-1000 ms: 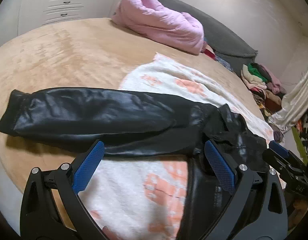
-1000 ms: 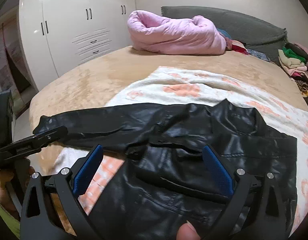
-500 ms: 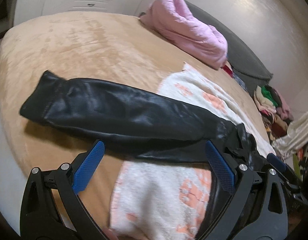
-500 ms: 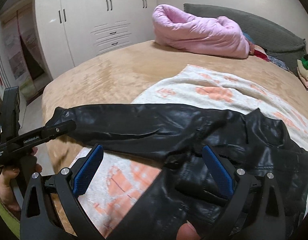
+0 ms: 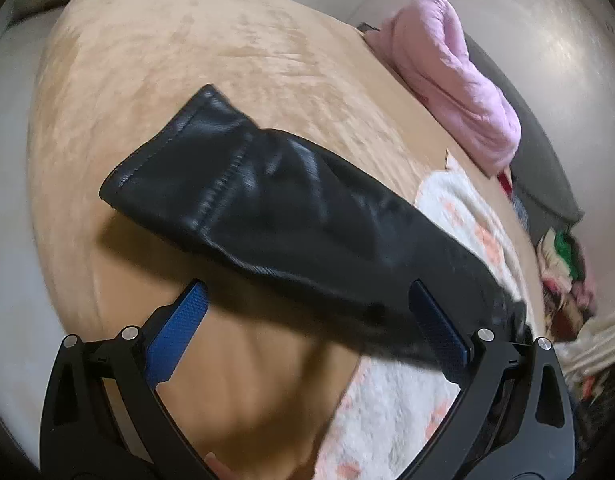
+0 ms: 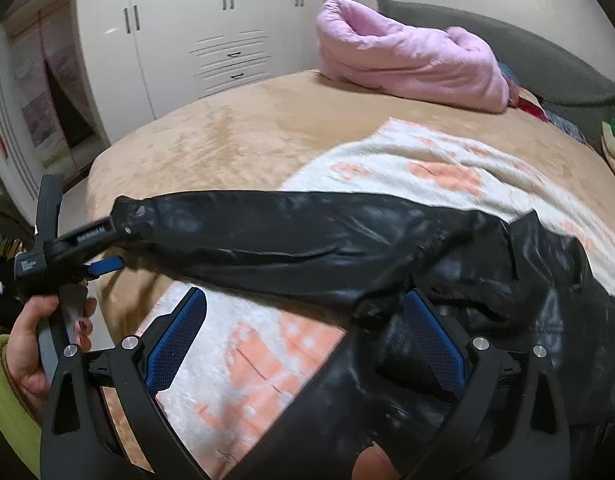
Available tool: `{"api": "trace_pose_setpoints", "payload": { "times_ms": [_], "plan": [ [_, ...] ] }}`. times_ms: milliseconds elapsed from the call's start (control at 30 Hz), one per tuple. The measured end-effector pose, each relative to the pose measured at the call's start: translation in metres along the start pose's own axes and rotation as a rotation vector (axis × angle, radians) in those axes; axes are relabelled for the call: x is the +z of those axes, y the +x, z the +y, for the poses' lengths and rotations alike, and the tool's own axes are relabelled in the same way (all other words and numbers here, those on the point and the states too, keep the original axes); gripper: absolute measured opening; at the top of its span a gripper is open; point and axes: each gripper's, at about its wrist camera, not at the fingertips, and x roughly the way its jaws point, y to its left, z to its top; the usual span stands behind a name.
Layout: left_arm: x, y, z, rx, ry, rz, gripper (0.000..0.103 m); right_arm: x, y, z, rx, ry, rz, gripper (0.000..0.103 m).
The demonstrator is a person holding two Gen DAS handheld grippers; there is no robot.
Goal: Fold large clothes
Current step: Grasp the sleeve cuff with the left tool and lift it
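Jacket (image 6: pixel 347 248) lies on bed (image 6: pixel 227 132); both hand-held grippers (image 5: pixel 307 332) (image 6: pixel 305 328) gape, holding nothing.

Pink quilt (image 6: pixel 411 60) on tan bed (image 6: pixel 243 128), white cupboards (image 6: pixel 195 36), peach-patterned blanket (image 6: pixel 427 168)

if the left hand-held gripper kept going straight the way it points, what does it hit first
Most likely the black jacket sleeve, near its cuff end. The left hand-held gripper is open and the sleeve lies right ahead across its line on the tan bed cover; depth is unclear.
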Motion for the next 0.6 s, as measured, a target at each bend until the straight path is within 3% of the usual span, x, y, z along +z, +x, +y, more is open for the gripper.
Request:
{"api": "trace_pose_setpoints", "payload": {
  "times_ms": [100,133,167,267,333,600],
  "plan": [
    [0.004,0.004,0.009,-0.002,-0.035,-0.016,0.093,-0.007,-0.002,-0.015,-0.016,0.049,0.008,0.099],
    [0.006,0.003,0.012,-0.005,-0.042,-0.038,0.087,-0.01,-0.004,-0.021,-0.015,0.072,0.007,0.099],
    [0.007,0.002,0.012,-0.006,-0.042,-0.058,0.069,-0.013,-0.006,-0.024,-0.016,0.084,0.005,0.099],
    [0.01,-0.003,0.011,-0.012,-0.022,-0.083,0.027,-0.02,-0.013,-0.038,-0.034,0.114,0.0,0.099],
    [0.011,-0.009,0.006,-0.051,-0.007,-0.094,0.011,-0.022,-0.018,-0.048,-0.041,0.139,-0.01,0.099],
    [0.016,-0.057,-0.046,-0.161,0.094,-0.19,0.004,-0.034,-0.045,-0.083,-0.064,0.221,-0.053,0.099]
  ]
}}
